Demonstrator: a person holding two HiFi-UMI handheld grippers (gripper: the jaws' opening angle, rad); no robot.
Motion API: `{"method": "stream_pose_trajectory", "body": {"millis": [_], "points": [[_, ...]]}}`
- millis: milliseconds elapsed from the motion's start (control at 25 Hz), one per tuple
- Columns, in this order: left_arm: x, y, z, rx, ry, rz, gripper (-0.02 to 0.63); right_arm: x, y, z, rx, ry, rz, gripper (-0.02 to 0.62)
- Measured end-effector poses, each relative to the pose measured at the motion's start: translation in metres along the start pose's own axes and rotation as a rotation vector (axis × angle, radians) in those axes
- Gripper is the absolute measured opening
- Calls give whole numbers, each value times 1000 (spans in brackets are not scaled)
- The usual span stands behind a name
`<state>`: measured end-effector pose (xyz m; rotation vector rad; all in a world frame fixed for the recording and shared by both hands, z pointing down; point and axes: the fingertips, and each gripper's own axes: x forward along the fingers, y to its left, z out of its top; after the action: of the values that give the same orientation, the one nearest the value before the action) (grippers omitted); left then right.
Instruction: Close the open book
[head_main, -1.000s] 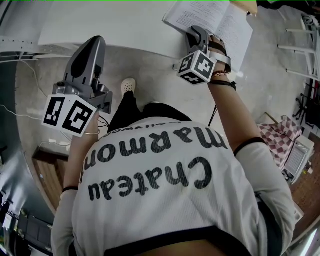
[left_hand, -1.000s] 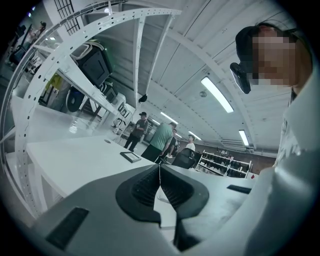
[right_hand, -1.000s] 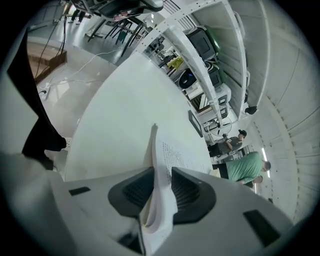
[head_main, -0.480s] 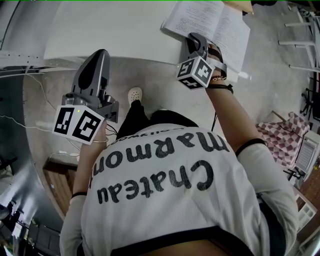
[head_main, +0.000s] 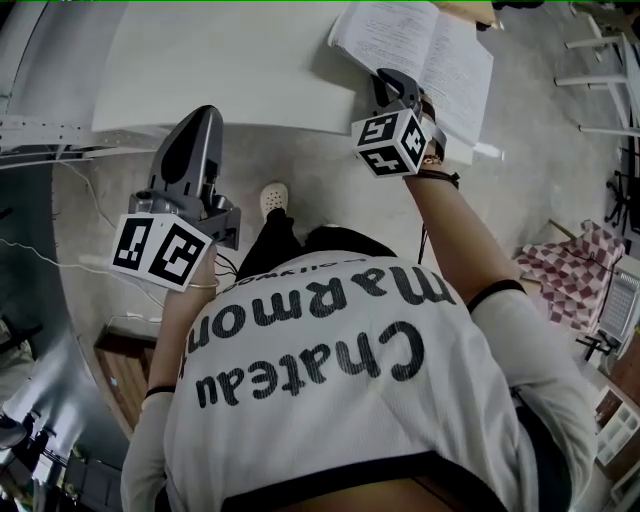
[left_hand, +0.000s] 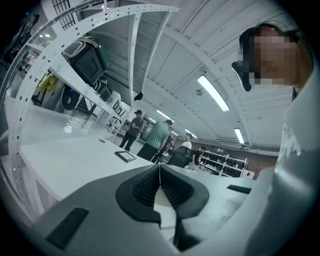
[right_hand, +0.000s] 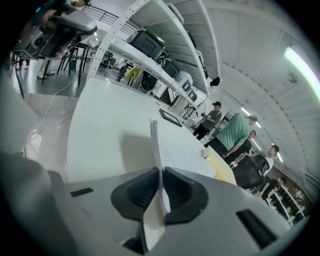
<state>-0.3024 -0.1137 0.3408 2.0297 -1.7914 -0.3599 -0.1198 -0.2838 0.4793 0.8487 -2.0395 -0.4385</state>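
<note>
Right gripper view: right gripper (right_hand: 160, 175), jaws just closing, pinches pages of the book (head_main: 420, 45) at the table's (head_main: 230, 70) one o'clock, left gripper (left_hand: 160, 172) clenched empty; a yank could tear the thin pages.

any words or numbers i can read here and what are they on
"Chateau": large dark letters on the person's white shirt, upside down in the head view.
"Marmon": the next line on the same shirt; its end curves out of sight.
Small printed line past "Marmon" on the shirt: too small to read.
Print on the pages of the open book: too small to read.
</note>
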Motion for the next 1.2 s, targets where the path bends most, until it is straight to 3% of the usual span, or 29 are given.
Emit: {"method": "stream_pose_trajectory", "body": {"millis": [360, 1200], "points": [[7, -10, 6, 7, 3, -22, 25, -7, -10, 0, 204, -31, -2, 52], [30, -42, 12, 49, 32, -70, 25, -35, -26, -13, 543, -138, 46, 51]]}}
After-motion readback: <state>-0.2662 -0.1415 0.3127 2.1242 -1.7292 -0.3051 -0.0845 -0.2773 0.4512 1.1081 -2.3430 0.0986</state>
